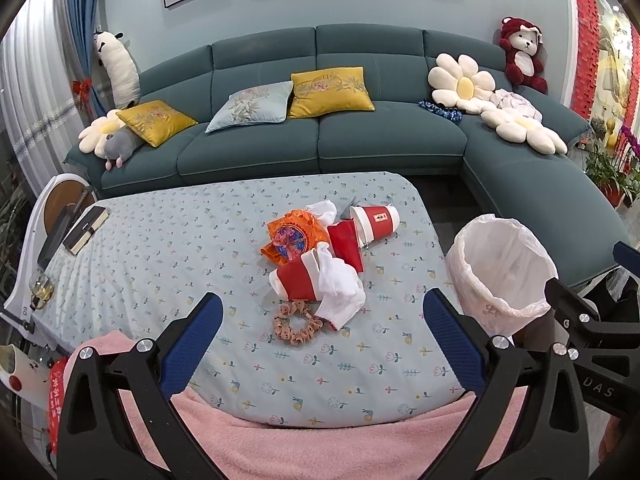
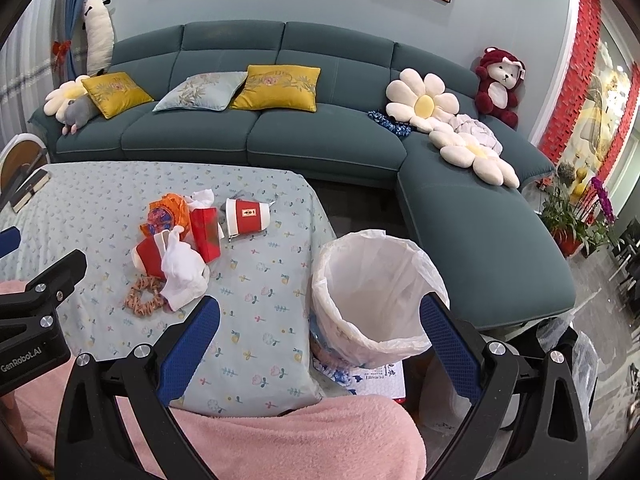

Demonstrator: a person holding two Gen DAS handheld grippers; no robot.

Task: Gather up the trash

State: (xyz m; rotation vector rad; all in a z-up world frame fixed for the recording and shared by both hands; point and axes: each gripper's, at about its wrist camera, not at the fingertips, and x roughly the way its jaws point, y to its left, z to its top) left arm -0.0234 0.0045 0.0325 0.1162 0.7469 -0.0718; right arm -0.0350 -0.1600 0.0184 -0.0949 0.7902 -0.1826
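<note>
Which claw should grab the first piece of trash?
Left. Its open claw faces the trash pile, with the scrunchie just ahead. The right claw, also open, points at the bin beside the table.

Near cup [image 1: 298, 278] half covered by white tissue [image 1: 340, 288]; its mouth not seen. Orange wrapper [image 1: 286, 236] print too blurred to be read. Bin [image 2: 372, 300] base hidden behind liner and pink blanket [image 2: 296, 436], lower centre. Label on far cup [image 2: 248, 213] too small to be read. Paintings cut off by top edge. Book [image 1: 86, 229] title unreadable, left of frame.
</note>
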